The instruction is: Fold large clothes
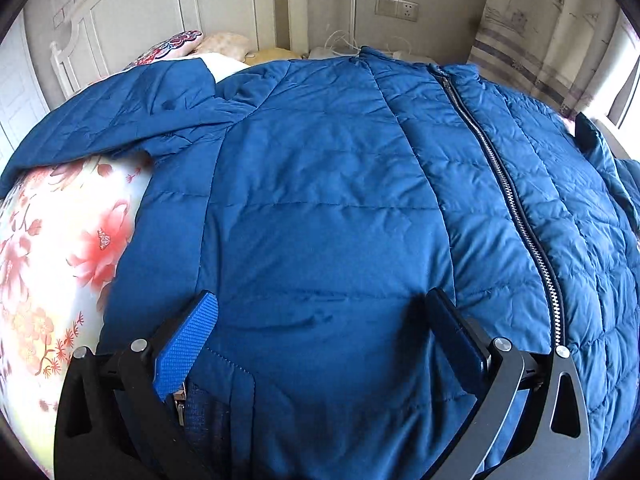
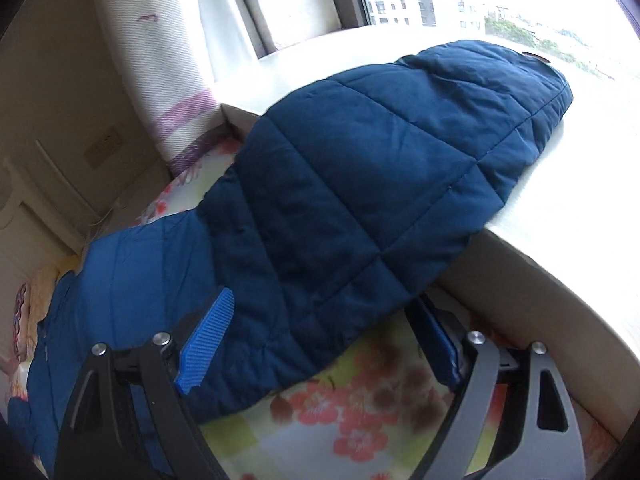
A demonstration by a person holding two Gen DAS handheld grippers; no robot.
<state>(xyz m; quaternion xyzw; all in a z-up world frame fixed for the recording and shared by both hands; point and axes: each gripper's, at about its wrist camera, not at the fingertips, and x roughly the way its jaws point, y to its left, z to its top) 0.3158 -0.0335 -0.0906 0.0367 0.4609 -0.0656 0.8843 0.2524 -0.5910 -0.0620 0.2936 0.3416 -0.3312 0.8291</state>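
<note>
Blue ribbed pads tip both sets of tongs, and neither pair is pressing on anything: the left gripper [image 1: 320, 312] stands spread wide over the front panel of the quilted blue jacket [image 1: 340, 200], pads clear of the cloth, near the hem and just beside the zip [image 1: 516, 208]; the right gripper [image 2: 320, 328] is likewise released, its jaws straddling the sleeve [image 2: 380, 168] without clamping it, one pad over the padding and the other past the sleeve's lower edge. Taking the jacket as the landmark, it lies zipped and face up on the flowered bedsheet [image 1: 60, 240], its body flattened, probably so the sides can be turned inward. On the jacket's window side the sleeve reaches off the bed and rests up on the pale windowsill [image 2: 560, 184], so that arm likely needs bringing back first. Beyond the collar sit pillows [image 1: 224, 44] and the headboard [image 1: 132, 8]. Bare sheet shows beside the jacket's far sleeve, and a strip beneath the raised sleeve, leaving modest room along those edges for folding
</note>
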